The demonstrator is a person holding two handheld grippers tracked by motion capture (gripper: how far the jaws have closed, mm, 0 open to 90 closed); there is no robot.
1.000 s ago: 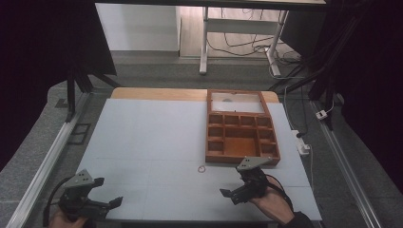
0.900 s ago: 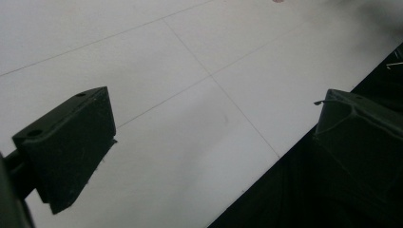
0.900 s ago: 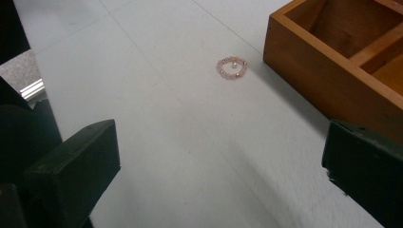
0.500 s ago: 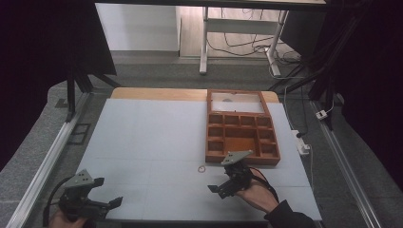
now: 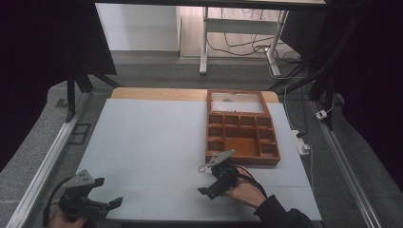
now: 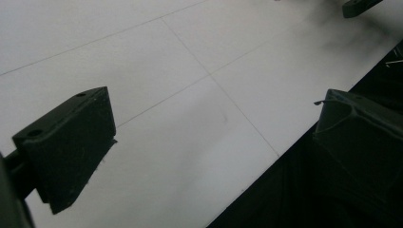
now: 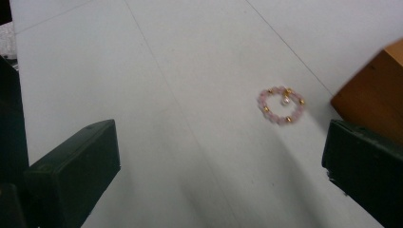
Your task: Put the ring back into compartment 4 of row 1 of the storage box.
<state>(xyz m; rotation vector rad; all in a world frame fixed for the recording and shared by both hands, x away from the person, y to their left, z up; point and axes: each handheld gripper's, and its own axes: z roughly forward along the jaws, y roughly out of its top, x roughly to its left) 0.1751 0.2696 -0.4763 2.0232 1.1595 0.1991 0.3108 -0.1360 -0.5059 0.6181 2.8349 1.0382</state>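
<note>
While the small bead bracelet [image 7: 281, 105] is lying flat on the pale table [image 5: 152, 137], just beside the near corner of the wooden box [image 5: 241, 130], the right gripper [image 5: 213, 179] is being held close behind it with its jaws spread wide, seemingly so the ring can be straddled. Pink beads with gold spacers are being shown. The left gripper [image 5: 102, 198] is being rested at the near table edge, jaws wide, holding nothing.
</note>
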